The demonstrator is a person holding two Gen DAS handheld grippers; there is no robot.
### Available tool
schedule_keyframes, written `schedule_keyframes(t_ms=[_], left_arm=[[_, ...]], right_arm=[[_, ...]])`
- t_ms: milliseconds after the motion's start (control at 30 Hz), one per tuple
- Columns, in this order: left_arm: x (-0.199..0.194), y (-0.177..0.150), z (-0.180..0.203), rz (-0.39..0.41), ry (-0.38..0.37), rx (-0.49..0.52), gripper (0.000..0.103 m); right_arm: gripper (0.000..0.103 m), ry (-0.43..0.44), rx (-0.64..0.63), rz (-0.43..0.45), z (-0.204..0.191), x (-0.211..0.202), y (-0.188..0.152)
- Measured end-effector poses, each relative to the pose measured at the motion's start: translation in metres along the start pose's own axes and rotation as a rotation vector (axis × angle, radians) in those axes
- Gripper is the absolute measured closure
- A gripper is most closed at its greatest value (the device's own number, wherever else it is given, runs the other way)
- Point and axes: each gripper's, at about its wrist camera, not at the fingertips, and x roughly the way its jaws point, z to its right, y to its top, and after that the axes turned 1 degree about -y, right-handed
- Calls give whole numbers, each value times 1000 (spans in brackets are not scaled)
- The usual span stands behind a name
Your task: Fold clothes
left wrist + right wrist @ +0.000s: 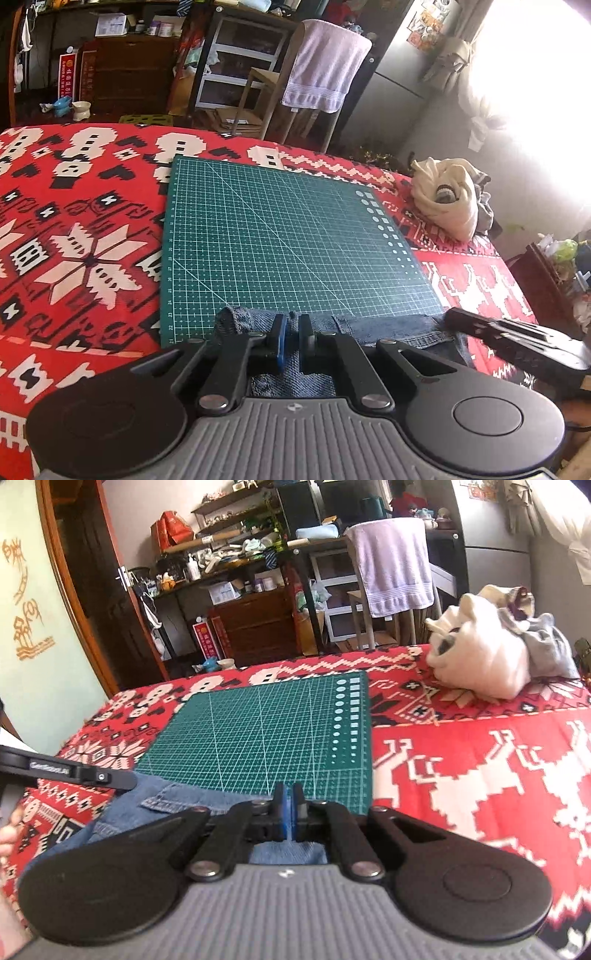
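We hold the blue denim garment (388, 328) at the near edge of the green gridded cutting mat (280, 236); left claw (291, 341) and right claw (289, 814) each pinch its edge, probably to spread it flat.

Cutting mat (288, 236) on tablecloth (81, 229); denim garment (388, 326) at mat's near edge; clothes pile (447, 203) far right.
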Motion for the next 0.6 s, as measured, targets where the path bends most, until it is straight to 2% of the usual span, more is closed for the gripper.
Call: schedule_keyframes(t_ms=[100, 267, 333, 400, 467, 600], left_arm=[[4, -4, -10, -7, 0, -5, 99], [4, -6, -12, 5, -11, -21, 100], [3, -6, -10, 6, -1, -11, 100], [3, -6, -7, 6, 10, -2, 100], [3, -6, -5, 6, 20, 8, 100], [1, -7, 4, 14, 50, 48, 100]], right_arm=[[103, -16, -11, -40, 0, 15, -6], [103, -32, 8, -23, 9, 12, -18], [103, -63, 44, -23, 16, 9, -24], [103, -51, 120, -16, 26, 5, -29], [103, -51, 125, -23, 27, 4, -28], [103, -87, 55, -54, 23, 0, -23]])
